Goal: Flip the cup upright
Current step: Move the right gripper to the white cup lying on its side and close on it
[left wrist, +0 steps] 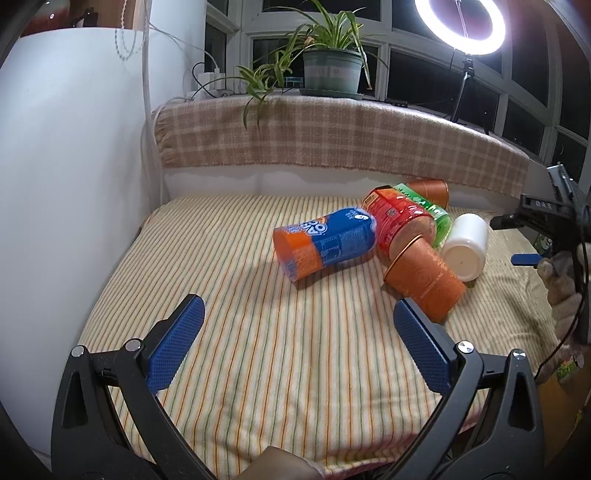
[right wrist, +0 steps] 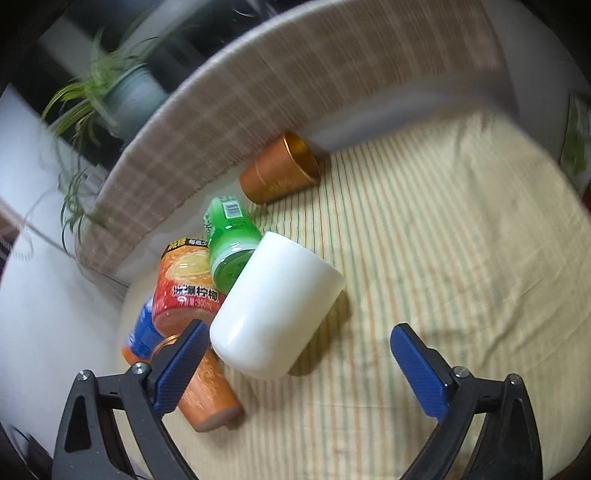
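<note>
Several cups lie on their sides in a heap on the striped cloth (left wrist: 258,332). A white cup (left wrist: 466,246) lies at the right of the heap, its base towards the left wrist camera; it also shows in the right wrist view (right wrist: 275,306). An orange cup (left wrist: 424,282) lies in front of it, also in the right wrist view (right wrist: 207,395). A second orange cup (right wrist: 280,170) lies by the back ledge. My left gripper (left wrist: 297,317) is open and empty, short of the heap. My right gripper (right wrist: 299,343) is open, with the white cup just beyond its fingers.
A blue and orange can (left wrist: 325,243), a red can (left wrist: 397,221) and a green can (left wrist: 432,214) lie in the heap. A plaid-covered ledge (left wrist: 332,140) with a potted plant (left wrist: 330,70) runs behind. A white wall (left wrist: 66,166) stands left. A ring light (left wrist: 460,22) stands at the back right.
</note>
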Motion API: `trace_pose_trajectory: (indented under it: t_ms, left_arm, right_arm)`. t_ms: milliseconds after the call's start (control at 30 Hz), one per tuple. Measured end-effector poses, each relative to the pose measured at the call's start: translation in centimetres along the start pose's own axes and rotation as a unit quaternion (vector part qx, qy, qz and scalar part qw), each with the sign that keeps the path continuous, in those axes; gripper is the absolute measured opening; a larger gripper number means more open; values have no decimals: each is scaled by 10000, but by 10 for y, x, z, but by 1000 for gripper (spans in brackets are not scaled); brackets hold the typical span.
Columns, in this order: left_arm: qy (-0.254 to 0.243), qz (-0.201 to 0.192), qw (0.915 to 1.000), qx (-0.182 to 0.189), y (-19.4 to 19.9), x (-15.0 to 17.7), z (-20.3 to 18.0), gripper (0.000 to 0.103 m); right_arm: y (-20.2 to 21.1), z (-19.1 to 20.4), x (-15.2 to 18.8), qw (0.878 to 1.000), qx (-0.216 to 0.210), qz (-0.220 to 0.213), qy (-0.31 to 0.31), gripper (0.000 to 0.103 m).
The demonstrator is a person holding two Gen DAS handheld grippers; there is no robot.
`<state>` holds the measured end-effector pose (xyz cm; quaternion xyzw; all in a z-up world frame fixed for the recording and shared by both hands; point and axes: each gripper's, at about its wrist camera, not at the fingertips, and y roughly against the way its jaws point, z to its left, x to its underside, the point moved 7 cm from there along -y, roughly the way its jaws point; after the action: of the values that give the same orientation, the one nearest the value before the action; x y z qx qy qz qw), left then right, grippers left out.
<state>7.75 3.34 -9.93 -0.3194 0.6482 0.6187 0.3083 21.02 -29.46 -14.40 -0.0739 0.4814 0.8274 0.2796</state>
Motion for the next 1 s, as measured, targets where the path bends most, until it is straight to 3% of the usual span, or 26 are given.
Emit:
trace_pose_trajectory:
  t_ms: [267,533,1000]
  left_arm:
    - [142,291,9993,185,-8,9,8,103]
    - [118,314,9992,200,-9,13,6,103]
    - [111,255,9995,142,-9,14,12,103]
  right_arm:
    - [-31,-4,-4,9967,-254,465,-617,96]
    - [-49,1,-7,9930,-330,649,-931,93]
    - [-67,13,-10,9908,-370,839,-990,84]
